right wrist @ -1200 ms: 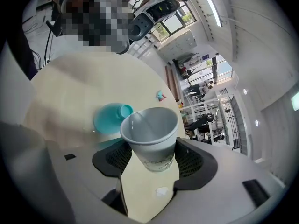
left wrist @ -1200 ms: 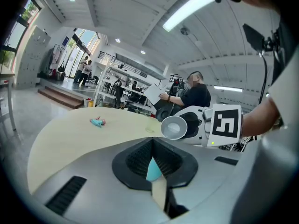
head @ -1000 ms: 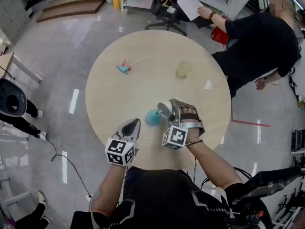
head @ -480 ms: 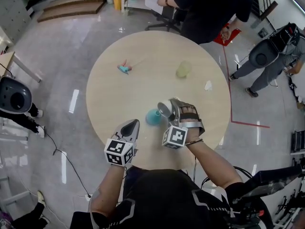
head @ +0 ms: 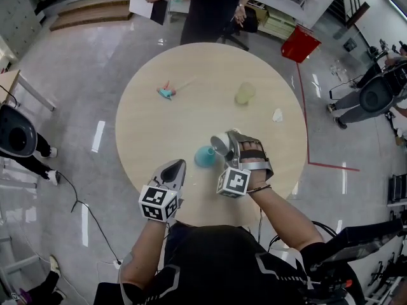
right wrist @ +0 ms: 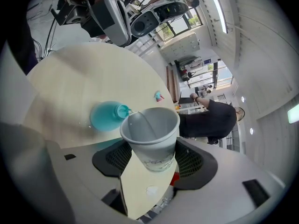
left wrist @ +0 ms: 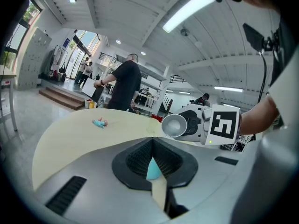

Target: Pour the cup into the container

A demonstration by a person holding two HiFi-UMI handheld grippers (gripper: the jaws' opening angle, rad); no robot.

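right gripper (head: 227,147): clamps cup (head: 219,146) tipped toward container (head: 204,157), unchanged | left gripper (head: 175,168): pressed together, unchanged | bystander (head: 213,8): now at table's (head: 159,126) far edge

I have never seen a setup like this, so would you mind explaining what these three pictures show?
There is no robot here: a person holds a two-jaw gripper in each hand. One picture comes from a camera on the person's head, looking down at a round table. The other two come from cameras riding on the grippers. The right gripper grips a white paper cup, tipped toward a teal container. The left gripper is shut and empty. Also on the table lie a small teal toy, a pale yellowish object and a white scrap.
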